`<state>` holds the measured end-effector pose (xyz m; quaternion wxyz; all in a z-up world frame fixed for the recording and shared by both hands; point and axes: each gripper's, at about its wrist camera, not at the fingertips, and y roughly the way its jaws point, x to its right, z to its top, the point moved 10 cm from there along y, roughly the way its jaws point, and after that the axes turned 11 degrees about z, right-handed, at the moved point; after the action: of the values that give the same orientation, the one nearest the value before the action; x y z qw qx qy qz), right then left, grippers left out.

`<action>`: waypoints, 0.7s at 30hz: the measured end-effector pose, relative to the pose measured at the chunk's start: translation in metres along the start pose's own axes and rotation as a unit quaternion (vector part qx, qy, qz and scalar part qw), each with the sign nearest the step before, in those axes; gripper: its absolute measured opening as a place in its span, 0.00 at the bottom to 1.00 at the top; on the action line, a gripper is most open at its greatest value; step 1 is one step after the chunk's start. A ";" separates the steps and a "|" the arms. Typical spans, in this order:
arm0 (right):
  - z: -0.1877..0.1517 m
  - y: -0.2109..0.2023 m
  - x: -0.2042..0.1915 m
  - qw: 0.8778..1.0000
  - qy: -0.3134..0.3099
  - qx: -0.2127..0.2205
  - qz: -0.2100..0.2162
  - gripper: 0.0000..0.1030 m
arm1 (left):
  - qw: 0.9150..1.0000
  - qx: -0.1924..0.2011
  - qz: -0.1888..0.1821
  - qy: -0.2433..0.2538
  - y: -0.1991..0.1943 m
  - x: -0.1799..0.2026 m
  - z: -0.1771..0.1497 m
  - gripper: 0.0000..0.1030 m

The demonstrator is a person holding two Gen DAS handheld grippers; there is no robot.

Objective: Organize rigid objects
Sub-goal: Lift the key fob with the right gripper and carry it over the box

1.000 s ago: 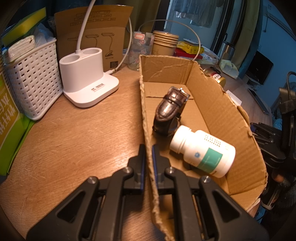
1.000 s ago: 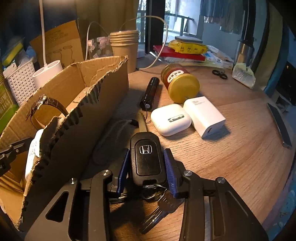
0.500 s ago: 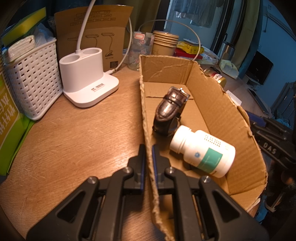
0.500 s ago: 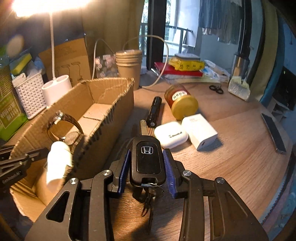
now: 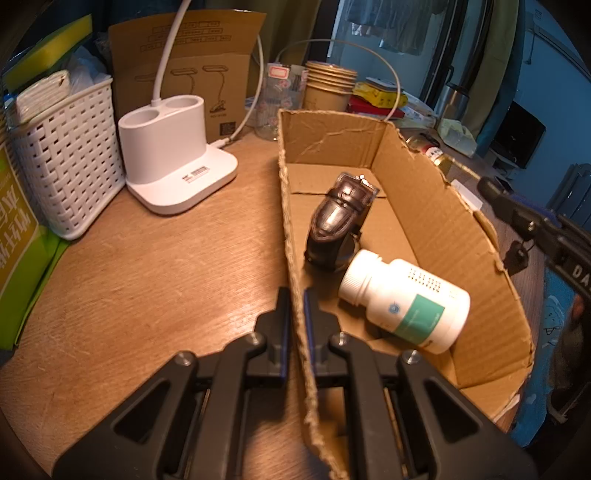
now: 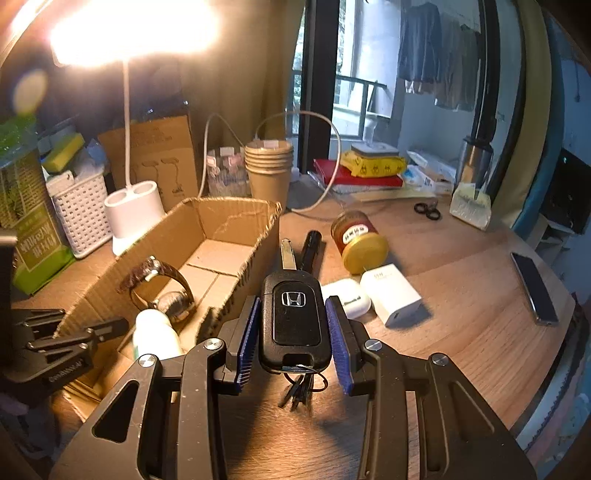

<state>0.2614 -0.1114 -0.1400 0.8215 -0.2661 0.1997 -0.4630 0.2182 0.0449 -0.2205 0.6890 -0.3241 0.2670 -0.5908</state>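
The key is a black flip fob with a silver emblem on its face, its metal blade folded out and pointing away, a ring with small keys dangling under its near end. The right hand-held gripper is clenched on it, blue pads against both sides of the fob, holding it in the air above the worktop, just beside the box and level with its torn near wall.

The left hand-held gripper is clamped tight on the box's left wall, one finger inside and one outside.

The left view looks down into the box: a watch with a dark leather strap stands on edge mid-floor, and a white bottle with a green label lies on its side just in front of it, cap towards the watch. It catches only the right tool's dark tip at the far right edge.

The right view alone shows what lies outside the box: a black torch, a yellow-lidded jar on its side, a white earbud case and a white charger close together, a phone well apart, and the lit lamp
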 end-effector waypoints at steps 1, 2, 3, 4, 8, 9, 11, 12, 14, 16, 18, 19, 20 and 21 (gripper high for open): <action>0.003 -0.003 -0.002 1.000 -0.002 0.005 0.001 0.37 | 1.000 0.000 0.000 0.000 0.000 0.000 0.000 0.08; 0.005 -0.005 -0.003 1.000 -0.003 0.007 0.001 0.37 | 1.000 0.000 0.000 0.000 0.000 0.000 0.000 0.08; 0.008 -0.007 -0.004 1.000 -0.005 0.011 0.001 0.37 | 1.000 0.000 0.000 0.000 0.000 0.000 0.000 0.08; 0.011 -0.011 -0.006 1.000 -0.007 0.016 0.002 0.37 | 1.000 0.000 0.000 0.000 0.000 0.000 0.000 0.07; 0.025 -0.018 -0.017 0.999 -0.022 0.029 0.006 0.37 | 1.000 0.000 0.000 0.000 0.000 0.000 0.000 0.08; 0.028 -0.019 -0.020 0.999 -0.025 0.031 0.008 0.37 | 1.000 0.000 0.000 0.000 0.000 0.000 0.000 0.08; 0.034 -0.021 -0.028 0.999 -0.033 0.038 0.013 0.37 | 1.000 0.000 0.000 0.000 0.000 0.000 0.000 0.08; 0.037 -0.023 -0.031 0.998 -0.035 0.040 0.016 0.37 | 1.000 0.000 0.000 0.000 0.000 0.000 0.000 0.08; 0.041 -0.024 -0.039 0.998 -0.043 0.044 0.021 0.37 | 1.000 0.000 0.000 0.000 0.000 0.000 0.000 0.08; 0.044 -0.025 -0.049 0.997 -0.049 0.047 0.029 0.37 | 1.000 0.000 0.000 0.000 0.000 0.000 0.000 0.08; 0.046 -0.024 -0.058 0.997 -0.054 0.049 0.036 0.37 | 1.000 0.000 0.000 0.000 0.000 0.000 0.000 0.07; 0.047 -0.024 -0.062 0.996 -0.057 0.050 0.040 0.37 | 1.000 0.000 0.000 0.000 0.000 0.000 0.000 0.07; 0.048 -0.024 -0.065 0.996 -0.058 0.051 0.042 0.37 | 1.000 0.000 0.000 -0.001 0.000 0.000 0.000 0.07; 0.049 -0.023 -0.069 0.996 -0.061 0.052 0.046 0.37 | 1.000 0.000 0.000 0.000 0.000 0.000 0.000 0.07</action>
<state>0.2405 -0.0492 -0.0815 0.8652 -0.2412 0.1373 -0.4176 0.2182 0.0447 -0.2203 0.6889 -0.3245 0.2666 -0.5908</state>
